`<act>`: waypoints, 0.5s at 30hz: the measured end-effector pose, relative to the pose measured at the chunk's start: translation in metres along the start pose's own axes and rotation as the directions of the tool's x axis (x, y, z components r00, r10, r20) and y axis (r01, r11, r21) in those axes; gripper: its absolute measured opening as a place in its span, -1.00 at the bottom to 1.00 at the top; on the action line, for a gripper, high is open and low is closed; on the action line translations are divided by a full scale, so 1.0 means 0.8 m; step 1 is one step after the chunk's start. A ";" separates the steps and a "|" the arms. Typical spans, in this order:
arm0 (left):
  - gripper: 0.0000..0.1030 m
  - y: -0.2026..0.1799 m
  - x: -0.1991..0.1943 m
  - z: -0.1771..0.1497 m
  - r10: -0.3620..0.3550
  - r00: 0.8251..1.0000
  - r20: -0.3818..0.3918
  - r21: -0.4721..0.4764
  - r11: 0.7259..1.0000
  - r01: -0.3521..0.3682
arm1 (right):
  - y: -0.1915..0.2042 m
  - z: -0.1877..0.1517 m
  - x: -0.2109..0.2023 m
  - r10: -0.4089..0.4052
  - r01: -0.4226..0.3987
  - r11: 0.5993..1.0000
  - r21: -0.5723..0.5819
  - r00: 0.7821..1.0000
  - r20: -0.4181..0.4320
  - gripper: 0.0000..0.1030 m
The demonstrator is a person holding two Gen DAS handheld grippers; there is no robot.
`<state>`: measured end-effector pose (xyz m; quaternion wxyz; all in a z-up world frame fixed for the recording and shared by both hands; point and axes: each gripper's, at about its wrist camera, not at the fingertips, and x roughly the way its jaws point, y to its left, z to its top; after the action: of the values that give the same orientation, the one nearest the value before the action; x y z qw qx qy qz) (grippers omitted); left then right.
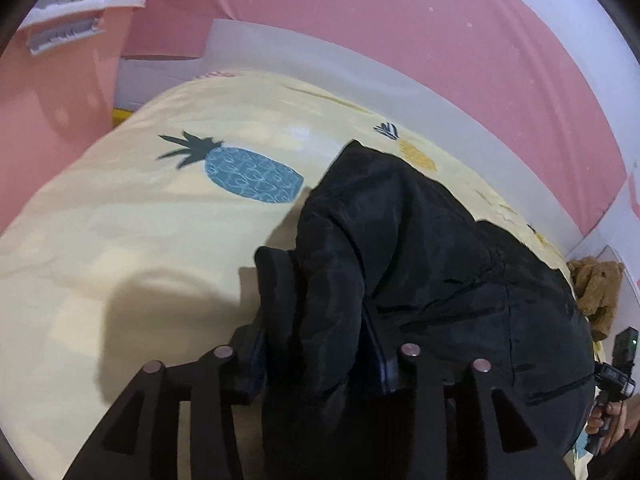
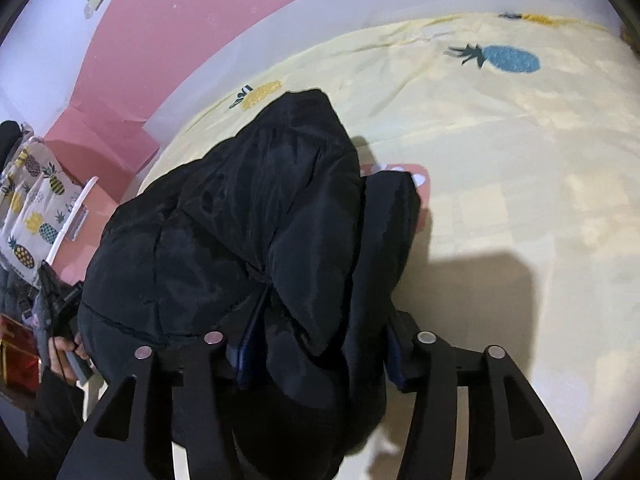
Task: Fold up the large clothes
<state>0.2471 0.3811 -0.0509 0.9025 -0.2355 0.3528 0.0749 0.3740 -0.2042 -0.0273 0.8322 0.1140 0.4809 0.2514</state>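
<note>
A black padded jacket (image 1: 420, 240) lies bunched on a bed with a pale yellow pineapple-print sheet (image 1: 140, 220). My left gripper (image 1: 320, 360) stands over the jacket's near left end. A thick fold of black fabric fills the gap between its jaws, and the blue pads show beside it, not pressed in. In the right wrist view the jacket (image 2: 240, 208) runs off to the left. My right gripper (image 2: 318, 352) straddles another fold at the near right end, jaws apart, pads loose beside the fabric. A hand holds each gripper.
A brown teddy bear (image 1: 596, 288) sits at the bed's right edge. A pink print patch (image 2: 420, 176) peeks from under the jacket. A pineapple-print cloth (image 2: 28, 208) hangs over a pink stand on the left, and a red box (image 2: 16, 352) sits below. A pink wall (image 1: 360, 20) stands behind the bed.
</note>
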 end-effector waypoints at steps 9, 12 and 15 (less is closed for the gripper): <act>-0.03 -0.029 -0.101 0.002 0.081 0.982 0.173 0.035 0.995 -0.088 | 0.052 -0.008 -0.073 -0.144 0.166 0.980 -0.114 0.974 0.176 0.08; 0.03 -0.058 -0.090 -0.012 0.042 0.989 0.142 0.116 0.992 -0.059 | 0.067 -0.013 -0.039 -0.150 0.169 0.971 -0.168 0.981 0.121 0.08; 0.03 -0.067 -0.041 -0.029 0.083 0.995 0.045 0.162 0.983 -0.090 | 0.060 -0.018 0.011 -0.202 0.205 0.963 -0.178 0.979 0.034 0.08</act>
<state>0.2252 0.3242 -0.0237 0.9212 -0.1438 0.3503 0.0894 0.3503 -0.1594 -0.0201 0.8642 -0.0098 0.4589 0.2062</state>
